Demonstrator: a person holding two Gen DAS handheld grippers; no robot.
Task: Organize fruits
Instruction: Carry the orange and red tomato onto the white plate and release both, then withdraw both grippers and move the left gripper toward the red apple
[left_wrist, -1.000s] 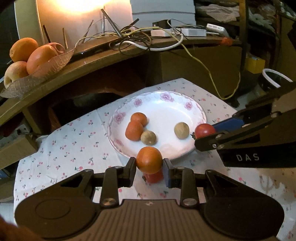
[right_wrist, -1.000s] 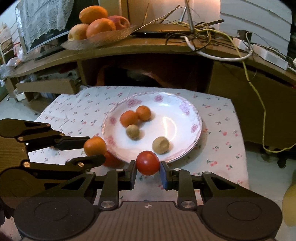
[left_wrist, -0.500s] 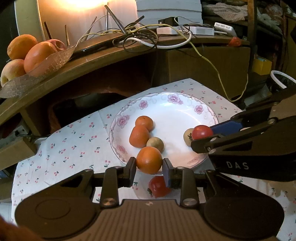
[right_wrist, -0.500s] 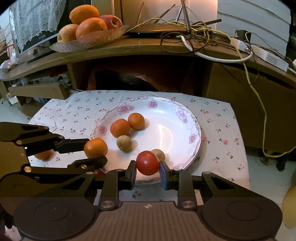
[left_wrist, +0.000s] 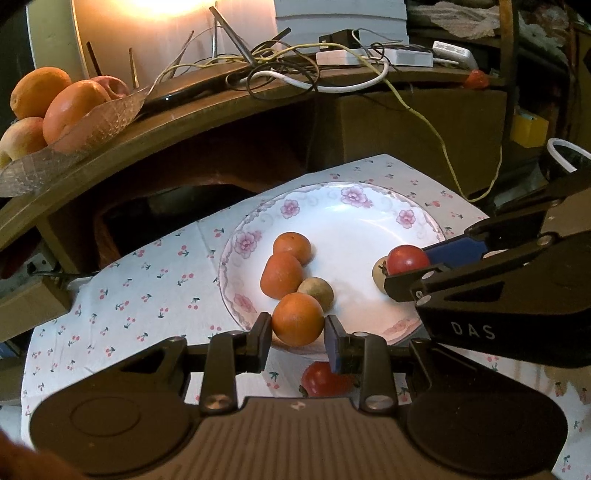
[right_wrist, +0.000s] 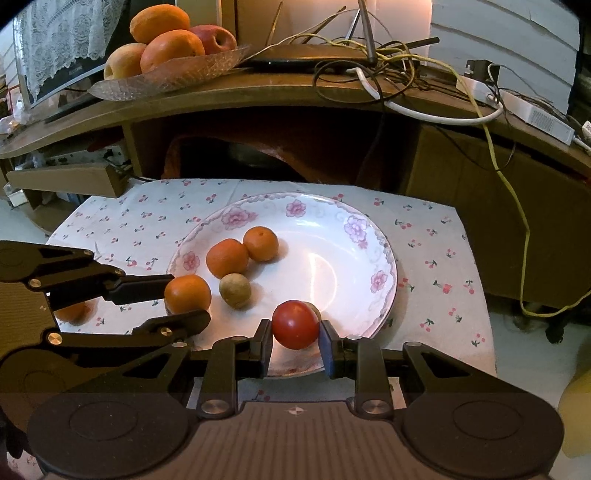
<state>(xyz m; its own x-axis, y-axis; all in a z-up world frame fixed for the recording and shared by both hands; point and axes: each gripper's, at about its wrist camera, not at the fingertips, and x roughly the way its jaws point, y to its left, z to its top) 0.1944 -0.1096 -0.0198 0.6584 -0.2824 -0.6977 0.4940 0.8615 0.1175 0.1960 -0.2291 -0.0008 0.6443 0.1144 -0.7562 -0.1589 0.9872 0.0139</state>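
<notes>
**Two fruits gripped, both over the plate's near rim**

Two sets of tongs are working at once here. Nearest the lens, the left tongs (left_wrist: 297, 334) are clamped on an orange (left_wrist: 297, 319), pads pressing both its sides, and it hangs over the near edge of the floral plate (left_wrist: 369, 221). Just below and this side of it, a red tomato (left_wrist: 323, 379) lies on the cherry-print cloth (left_wrist: 147, 280), outside the plate.

Over to the right tongs (right_wrist: 295, 345): closed tight on a second red tomato (right_wrist: 295, 324), likewise over the plate's near rim, with a tan round fruit (right_wrist: 314, 307) peeking out right behind it.

Further in, on the plate, a brownish round fruit (right_wrist: 235, 290) sits close to two more oranges (right_wrist: 226, 257), which touch each other. Off the plate at the left, another orange fruit (right_wrist: 72, 311) rests on the cloth, half hidden by the left tongs' arm.

Beyond the covered desk, a curved wooden shelf (right_wrist: 258, 92) carries a glass dish (right_wrist: 166, 77) heaped with larger oranges and apples, next to a tangle of cables (right_wrist: 369, 74).
</notes>
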